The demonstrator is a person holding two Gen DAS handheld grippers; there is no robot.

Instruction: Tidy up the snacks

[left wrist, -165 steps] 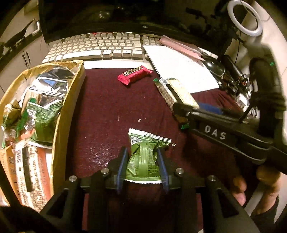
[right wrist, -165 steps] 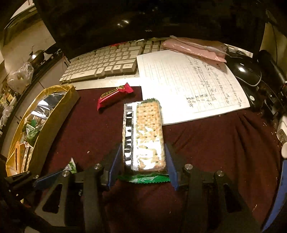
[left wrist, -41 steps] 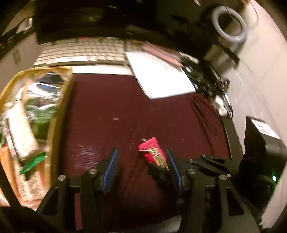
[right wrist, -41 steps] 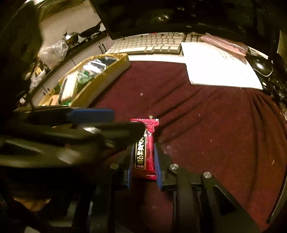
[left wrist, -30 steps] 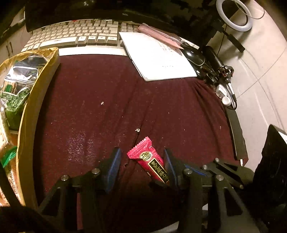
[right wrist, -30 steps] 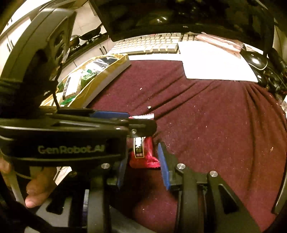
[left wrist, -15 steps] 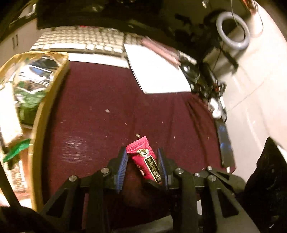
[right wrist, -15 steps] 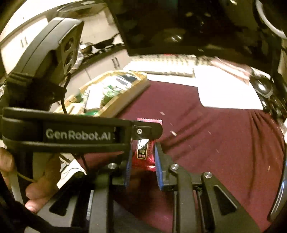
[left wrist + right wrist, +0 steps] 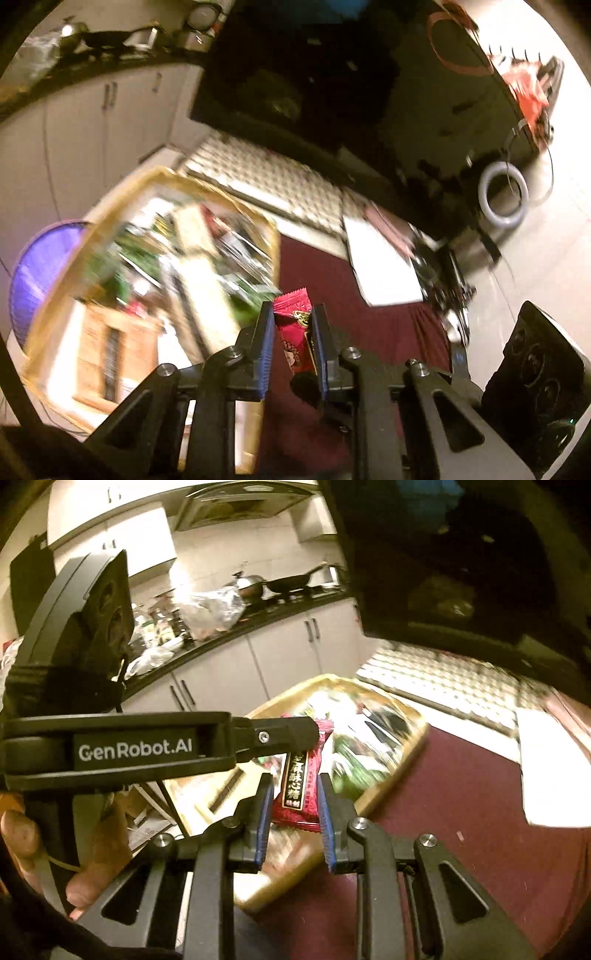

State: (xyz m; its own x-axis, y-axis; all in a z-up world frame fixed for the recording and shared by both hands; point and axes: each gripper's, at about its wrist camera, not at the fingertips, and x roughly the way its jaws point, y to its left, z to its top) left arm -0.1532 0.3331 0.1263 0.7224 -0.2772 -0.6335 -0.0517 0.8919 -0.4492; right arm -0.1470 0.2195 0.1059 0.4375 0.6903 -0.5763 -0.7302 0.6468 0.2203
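Note:
A red candy packet [image 9: 295, 332] with a black label hangs in the air, off the maroon cloth [image 9: 325, 269]. My left gripper [image 9: 292, 308] is shut on it. My right gripper [image 9: 294, 779] is shut on the same red candy packet [image 9: 297, 786] from the other side. In the right wrist view a left finger [image 9: 280, 734] crosses the packet's top end. The gold tray [image 9: 110, 195], blurred and full of snack packets, lies just left of the packet. Seen from the right wrist, the gold tray [image 9: 406, 753] lies behind and below the packet.
A white keyboard [image 9: 266, 173] and a dark monitor stand behind the tray. A sheet of paper [image 9: 380, 266] lies at the back right of the cloth. A purple object [image 9: 33, 277] sits left of the tray. A hand [image 9: 22, 834] holds the left gripper.
Both grippers have risen from the cloth with the red packet between them and swung left toward the gold tray. Both views now tilt up at the kitchen and monitor.

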